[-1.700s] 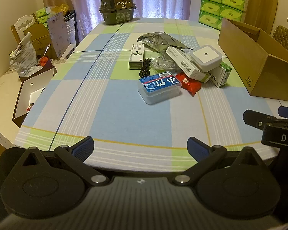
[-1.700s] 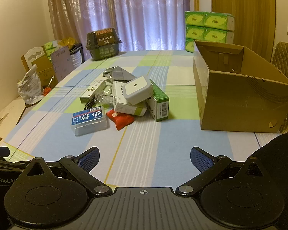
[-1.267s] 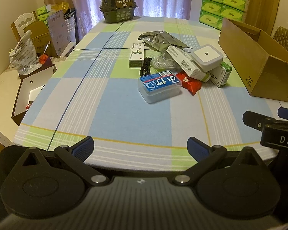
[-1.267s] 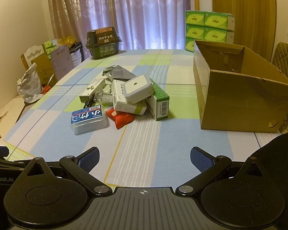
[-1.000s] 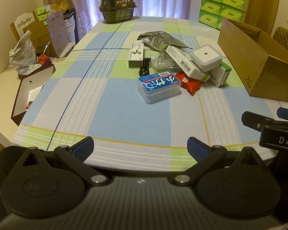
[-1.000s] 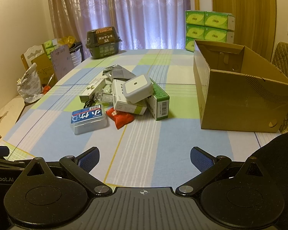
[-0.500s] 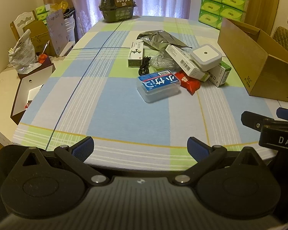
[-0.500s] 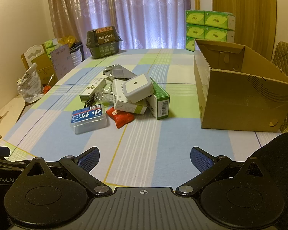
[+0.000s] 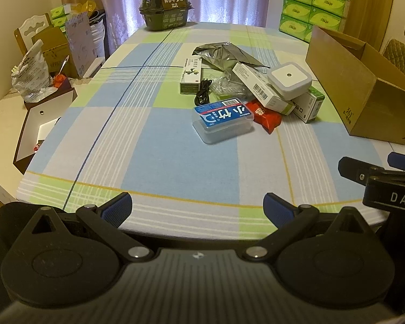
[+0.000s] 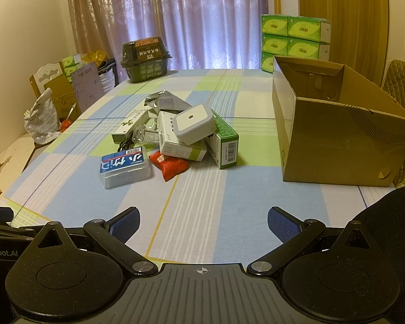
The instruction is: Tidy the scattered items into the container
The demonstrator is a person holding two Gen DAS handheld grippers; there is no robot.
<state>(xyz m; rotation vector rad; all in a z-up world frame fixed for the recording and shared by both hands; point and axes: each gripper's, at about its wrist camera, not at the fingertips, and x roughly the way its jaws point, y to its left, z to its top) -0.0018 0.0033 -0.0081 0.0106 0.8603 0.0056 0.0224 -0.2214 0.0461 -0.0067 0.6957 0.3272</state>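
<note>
Both my left gripper (image 9: 197, 208) and right gripper (image 10: 203, 221) gape empty; the near plastic case (image 10: 124, 166) (light, slick) wants gripping across its short sides.

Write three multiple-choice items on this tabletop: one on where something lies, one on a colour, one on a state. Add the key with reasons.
1. What does the white square device rest on?
A. the pile of boxes
B. the bare tablecloth
C. the cardboard box floor

2. What colour is the snack packet beside the clear plastic case?
A. yellow
B. red
C. black

3. How is the cardboard box?
A. taped shut
B. flattened
C. open at the top

Key: 1 A, it sits tilted on the white carton. 2 B, its wrapper is red. 3 C, its inner walls show. Both the left gripper and right gripper are open and hold nothing.
</note>
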